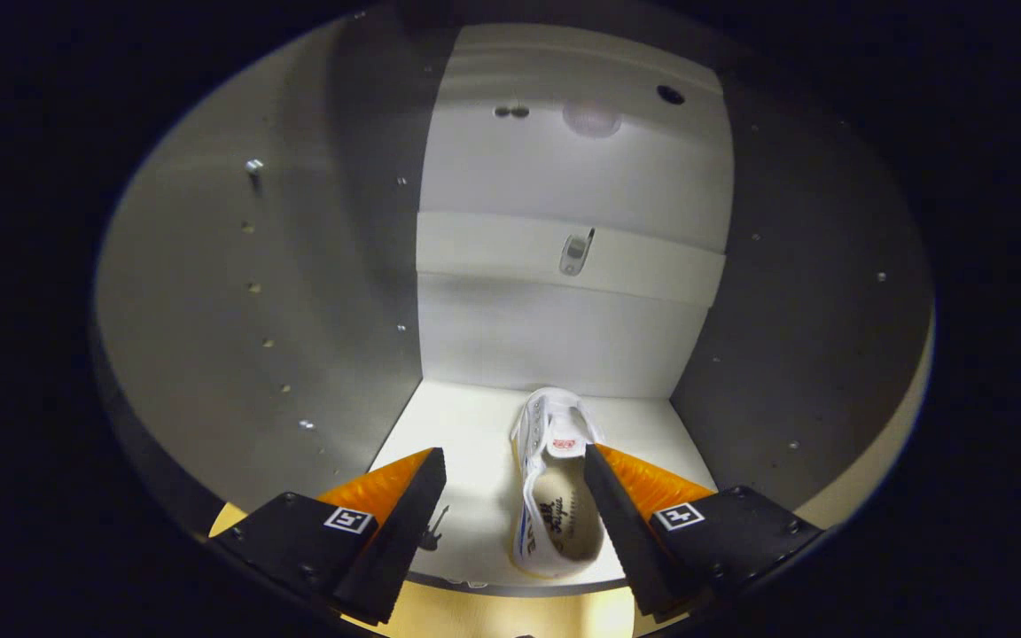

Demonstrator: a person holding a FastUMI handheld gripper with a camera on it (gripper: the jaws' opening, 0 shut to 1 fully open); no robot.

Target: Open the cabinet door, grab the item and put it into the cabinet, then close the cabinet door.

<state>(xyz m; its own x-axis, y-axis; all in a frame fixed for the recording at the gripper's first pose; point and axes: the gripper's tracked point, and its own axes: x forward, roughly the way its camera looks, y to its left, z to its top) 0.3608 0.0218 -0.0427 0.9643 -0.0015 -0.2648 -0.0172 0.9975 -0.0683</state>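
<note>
White cabinet (564,177) interior lit – shoe (555,478) resting on its floor between wide-open gripper (515,465) fingers, nothing gripped – right finger sits close, could drag it out on retreat.

My gripper view sits at the cabinet (564,337) mouth, close in. It faces the back wall, 12 o'clock, angled slightly down.
</note>
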